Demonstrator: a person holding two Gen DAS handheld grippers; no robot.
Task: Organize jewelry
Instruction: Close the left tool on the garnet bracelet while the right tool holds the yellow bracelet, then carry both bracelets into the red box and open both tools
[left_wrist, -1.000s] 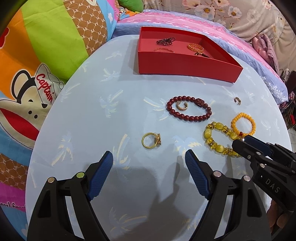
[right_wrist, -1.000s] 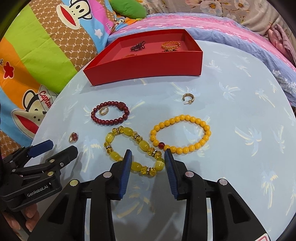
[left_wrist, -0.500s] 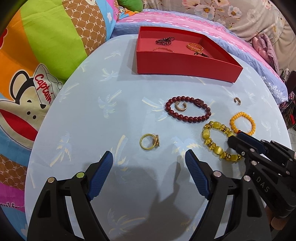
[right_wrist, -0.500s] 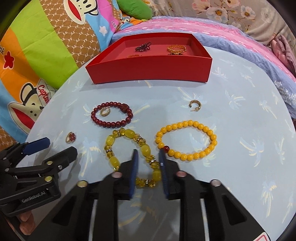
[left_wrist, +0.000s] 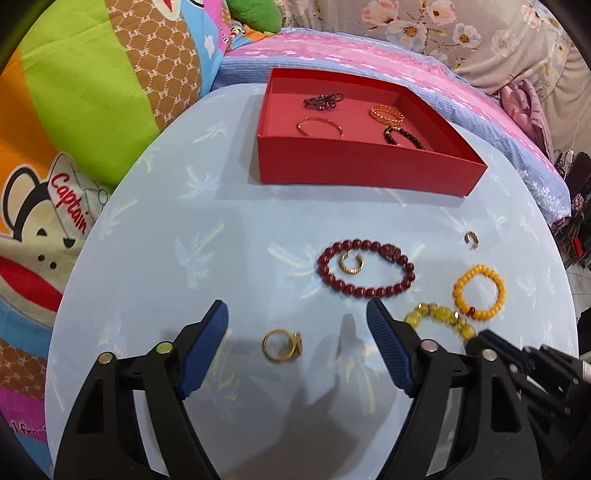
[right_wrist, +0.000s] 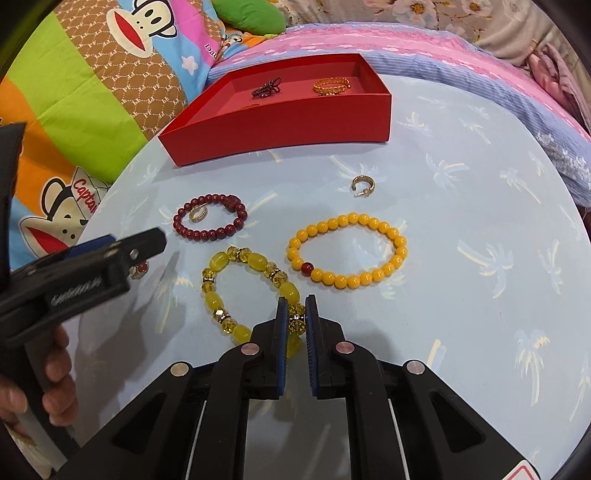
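A gold ring (left_wrist: 282, 346) lies on the pale blue table between the fingers of my left gripper (left_wrist: 295, 306). Its jaws are closing and the pads stand clear of the ring. My right gripper (right_wrist: 296, 306) is shut on a bead of the translucent yellow bracelet (right_wrist: 258, 260), which rests on the table. Beside it lie an orange bead bracelet (right_wrist: 369, 275) and a dark red bead bracelet (right_wrist: 210, 233) with a small gold ring (right_wrist: 198, 214) inside it. The red box (left_wrist: 351, 162) at the back holds several pieces.
A gold ear cuff (right_wrist: 364, 184) lies alone between the box and the orange bracelet. The round table (left_wrist: 166, 240) is ringed by bright cartoon bedding (left_wrist: 74, 110) on the left and pink and blue fabric (left_wrist: 517, 147) behind. A hand (right_wrist: 55, 380) holds the left gripper.
The left gripper slid forward, so the gold ring now lies between its fingers, and its jaws narrowed a little. The right gripper's jaws closed onto the yellow bracelet.
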